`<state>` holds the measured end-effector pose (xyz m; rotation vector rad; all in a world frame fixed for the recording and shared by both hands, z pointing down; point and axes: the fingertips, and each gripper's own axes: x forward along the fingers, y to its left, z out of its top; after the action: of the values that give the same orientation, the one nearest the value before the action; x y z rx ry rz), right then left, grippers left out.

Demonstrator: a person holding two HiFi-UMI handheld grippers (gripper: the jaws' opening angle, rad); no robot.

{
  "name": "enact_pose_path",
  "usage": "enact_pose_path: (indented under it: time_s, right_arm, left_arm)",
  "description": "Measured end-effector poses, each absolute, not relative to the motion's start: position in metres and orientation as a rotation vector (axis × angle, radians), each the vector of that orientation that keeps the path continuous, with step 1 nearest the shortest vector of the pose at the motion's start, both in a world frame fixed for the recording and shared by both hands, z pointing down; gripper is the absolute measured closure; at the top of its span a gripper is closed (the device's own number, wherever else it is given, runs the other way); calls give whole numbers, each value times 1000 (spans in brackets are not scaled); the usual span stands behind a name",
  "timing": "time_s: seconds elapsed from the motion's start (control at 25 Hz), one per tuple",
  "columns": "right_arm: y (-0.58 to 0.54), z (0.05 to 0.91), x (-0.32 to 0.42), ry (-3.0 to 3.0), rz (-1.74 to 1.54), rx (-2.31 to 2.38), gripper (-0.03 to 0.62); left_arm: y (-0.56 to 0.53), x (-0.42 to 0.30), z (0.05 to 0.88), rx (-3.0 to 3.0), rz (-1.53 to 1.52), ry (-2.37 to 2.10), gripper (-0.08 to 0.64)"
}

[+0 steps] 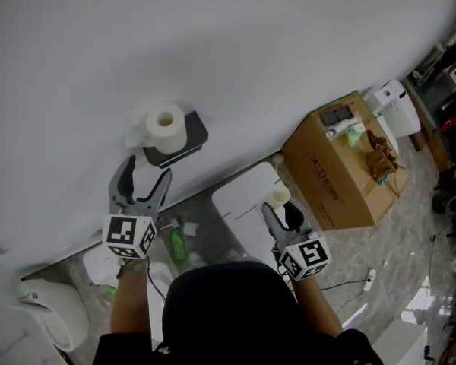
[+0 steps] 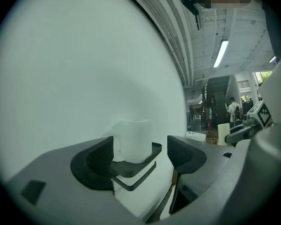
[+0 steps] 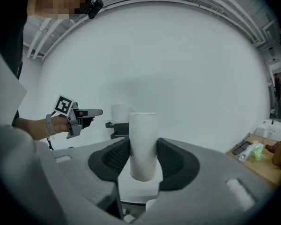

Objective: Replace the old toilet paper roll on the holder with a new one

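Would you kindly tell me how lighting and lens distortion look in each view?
Head view: even, soft light, the wall visibly bowed. Left gripper view: fisheye, dark corners, bright ceiling lamp. Right gripper view: fisheye, dark corners, slim roll sharp.

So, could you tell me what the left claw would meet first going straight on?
Most likely the toilet paper roll standing on the black holder, straight ahead between the open jaws of the left claw; how far is unclear.
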<state>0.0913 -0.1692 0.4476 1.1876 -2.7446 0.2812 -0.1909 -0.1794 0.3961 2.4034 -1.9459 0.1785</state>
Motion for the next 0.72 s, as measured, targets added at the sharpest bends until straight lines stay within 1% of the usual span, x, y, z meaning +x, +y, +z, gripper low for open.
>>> enact_pose_path:
  time_s: [0.16,0.24,0.4,0.48,0.6,0.72]
  right_arm:
    - [-170,443,56,-2819,258,1043,413]
    - [-167,442,38,-2851,246,966,413]
    - [-159,437,3,-2909,230,816,413]
    - [-154,436,-15,-2931,222,737,413]
    - [-144,436,-38,-2950,205,622,413]
    - [-135,437,-58,-2959,193,524,413]
  left_arm:
    - [-142,-194,399,2350,161,-1988,213]
    - [-122,-198,402,2307,136,-2014,236]
    - [-81,-209,403,2210,78,-2119,344]
    - [-64,-215,403,2171,59,-2166,414]
    - [-40,-220,407,2120,69,-2226,473]
    - [-21,-228,415,2014,65,-2282,517]
